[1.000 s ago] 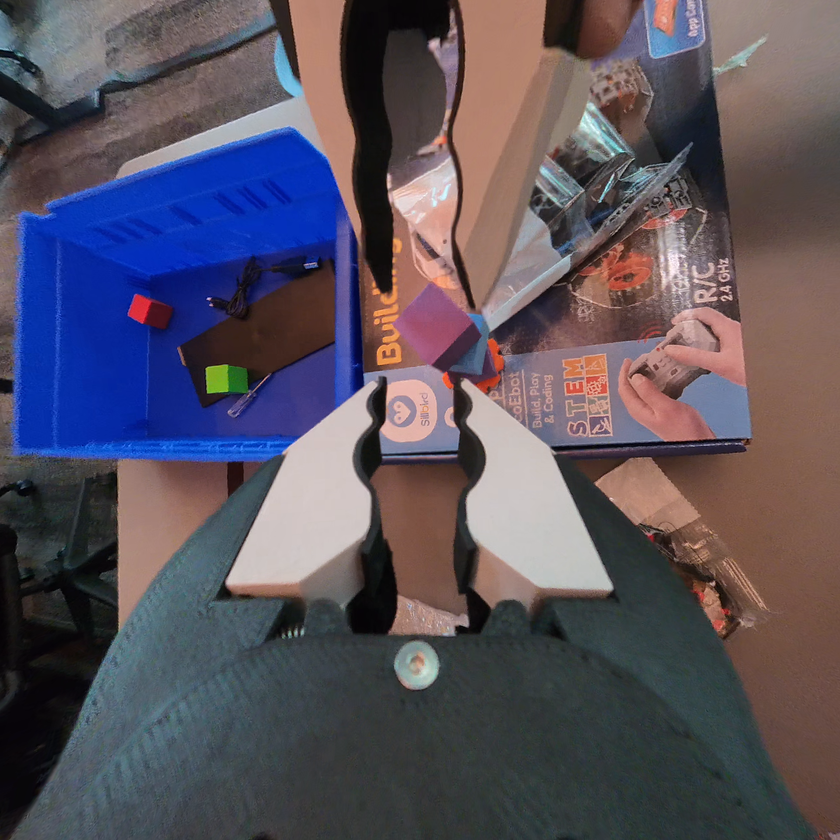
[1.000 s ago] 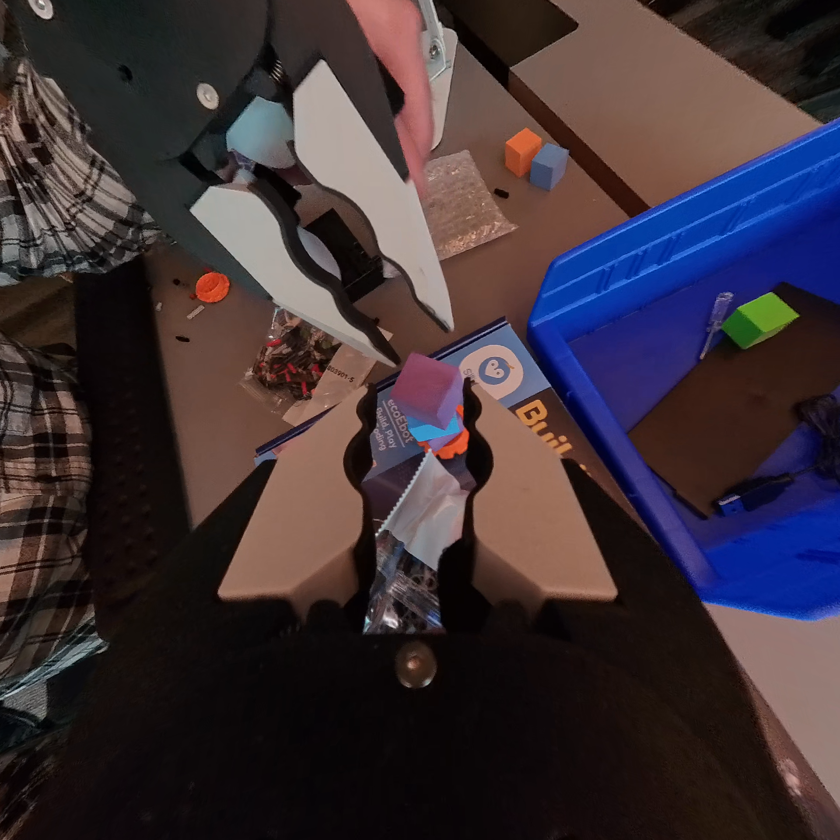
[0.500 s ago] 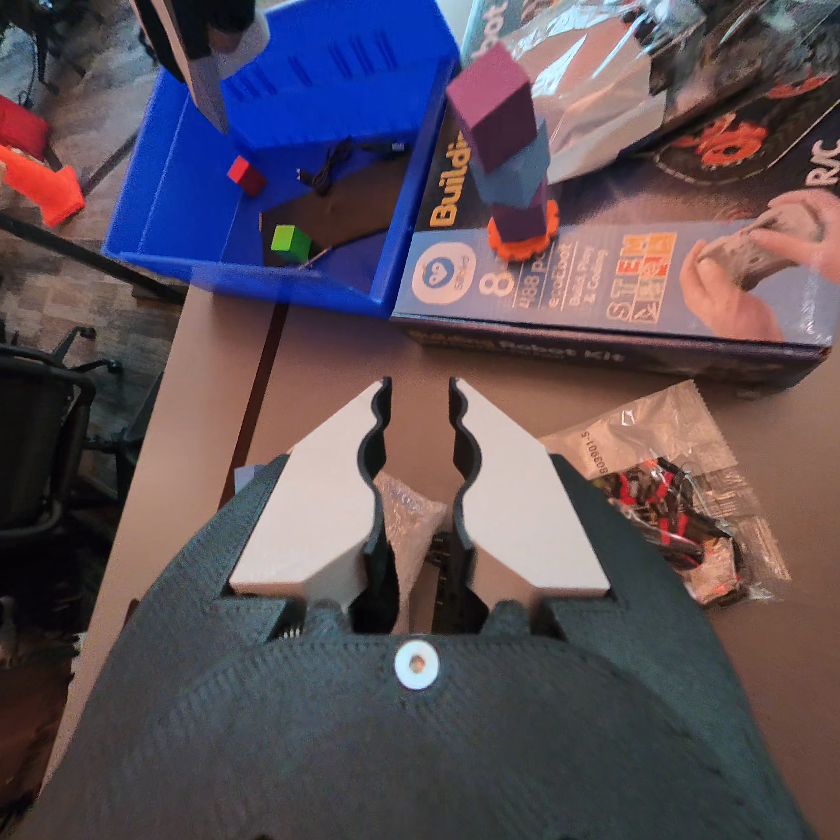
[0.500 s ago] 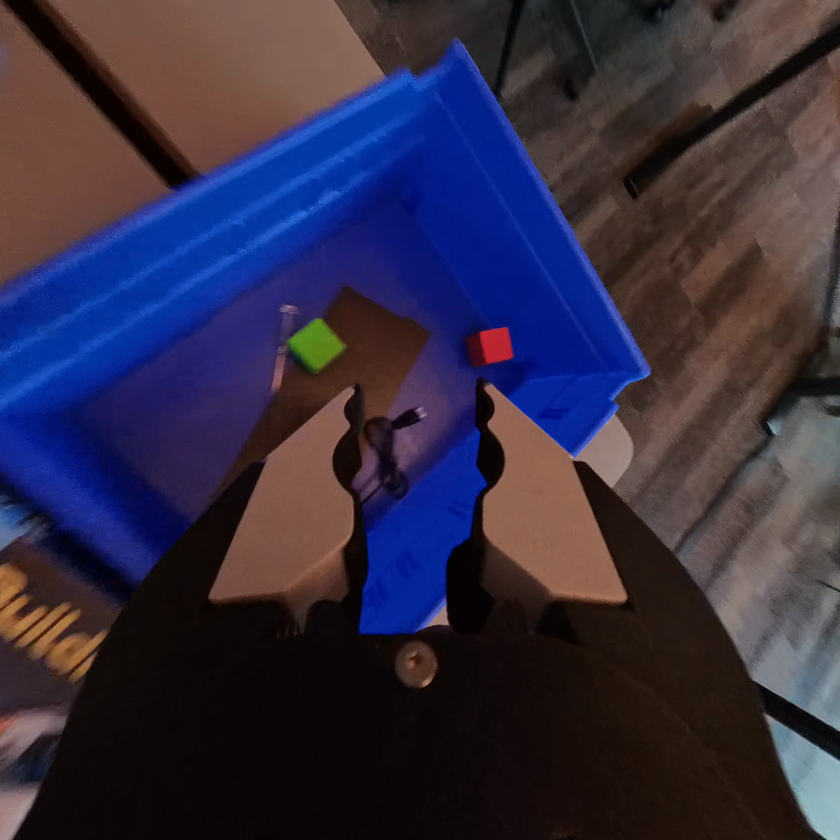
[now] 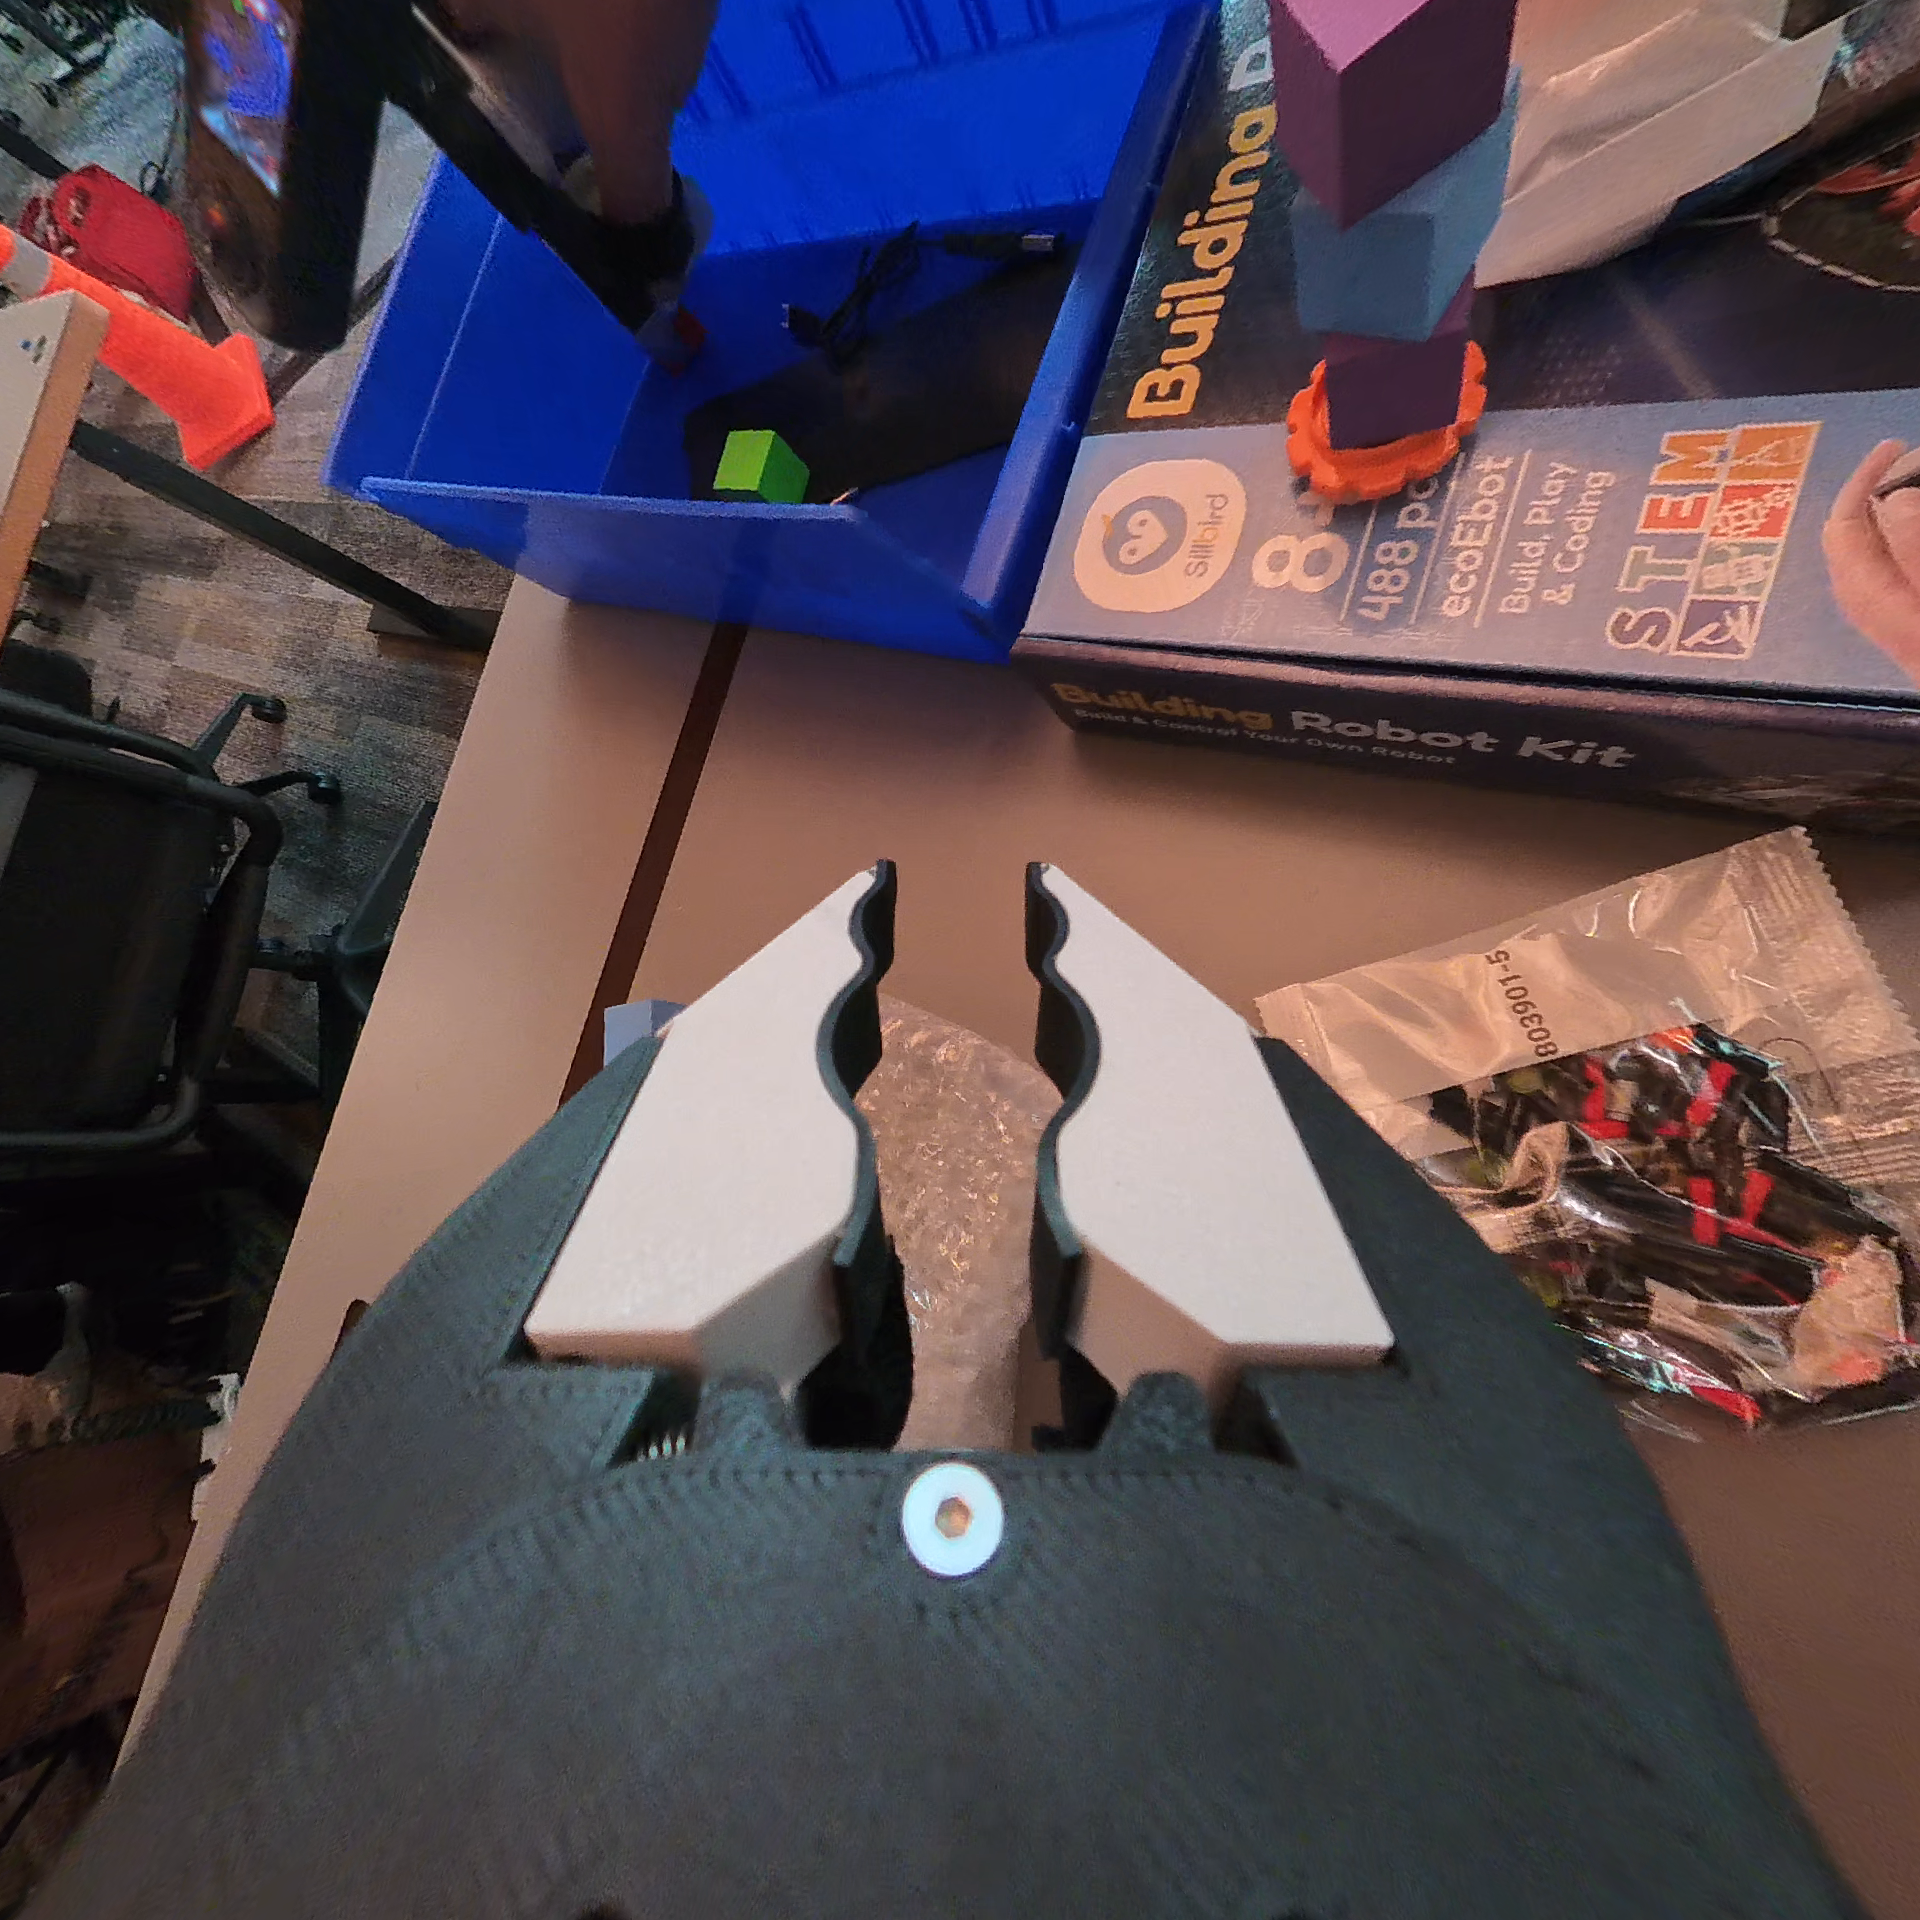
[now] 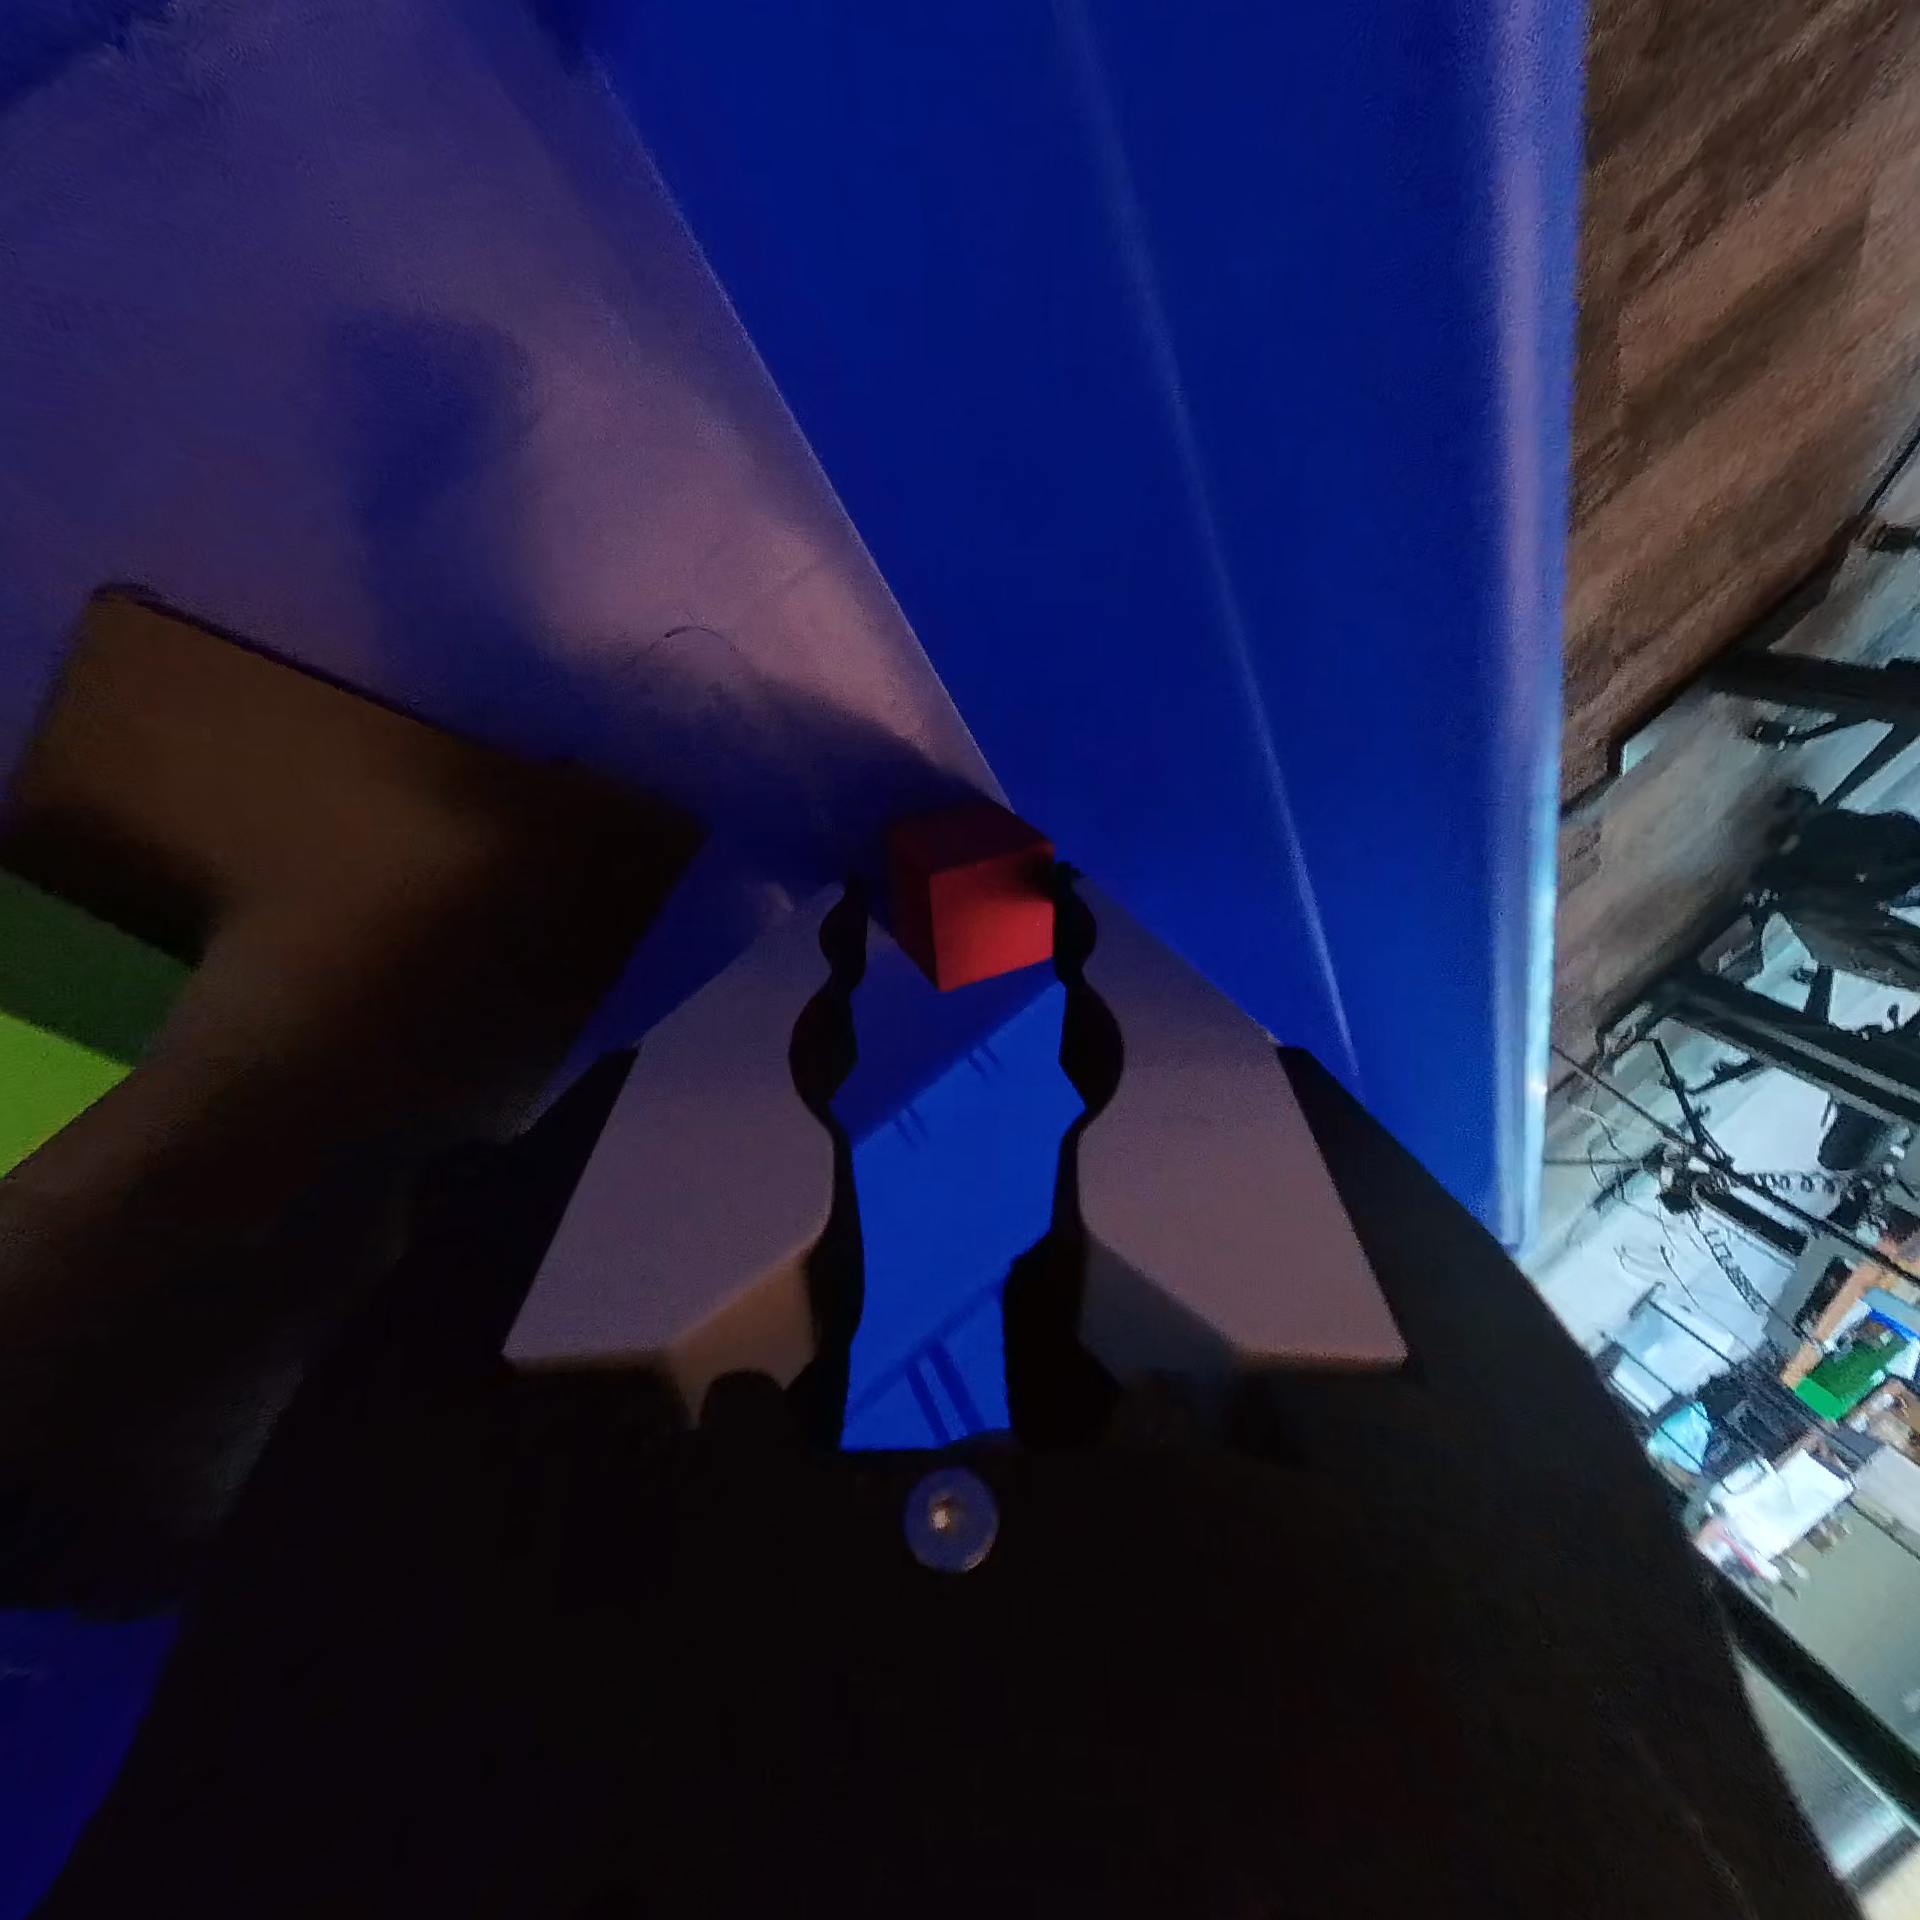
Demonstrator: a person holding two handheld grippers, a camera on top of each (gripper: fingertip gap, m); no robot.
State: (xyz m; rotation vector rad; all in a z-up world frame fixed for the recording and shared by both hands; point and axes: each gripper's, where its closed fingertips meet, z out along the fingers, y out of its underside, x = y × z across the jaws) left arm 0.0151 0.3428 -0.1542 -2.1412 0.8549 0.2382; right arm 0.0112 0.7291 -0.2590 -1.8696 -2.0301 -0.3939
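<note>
My right gripper [image 6: 958, 888] is down inside the blue bin [image 6: 1143, 416]. Its jaws stand either side of a small red cube [image 6: 977, 904] in the bin's corner. The right fingertip touches the cube, and a thin gap shows at the left one. From the left wrist view, this gripper [image 5: 675, 332] reaches into the bin [image 5: 665, 551] with a bit of red at its tip. My left gripper [image 5: 958, 873] is open and empty, low over the tan table [image 5: 935, 748]. A stack of purple and grey-blue cubes [image 5: 1392, 260] stands on an orange gear [image 5: 1382, 462].
The stack rests on a printed toy-kit box [image 5: 1455, 592] beside the bin. A green cube [image 5: 761, 468] and a cable lie on a dark board [image 6: 312, 831] in the bin. A bag of small parts [image 5: 1662, 1143] lies at right, bubble wrap [image 5: 956, 1143] under my left fingers. An office chair [image 5: 104, 935] stands left. Tip to tip, the grippers are about 40 cm apart. My left gripper is the nearer one to the orange gear [image 5: 1382, 462]: about 12 cm, against 35 cm.
My right gripper swung from the stack to the bin, dropped to the red cube and narrowed its jaws around it. My left gripper pulled back from the stack and lowered toward the table.
</note>
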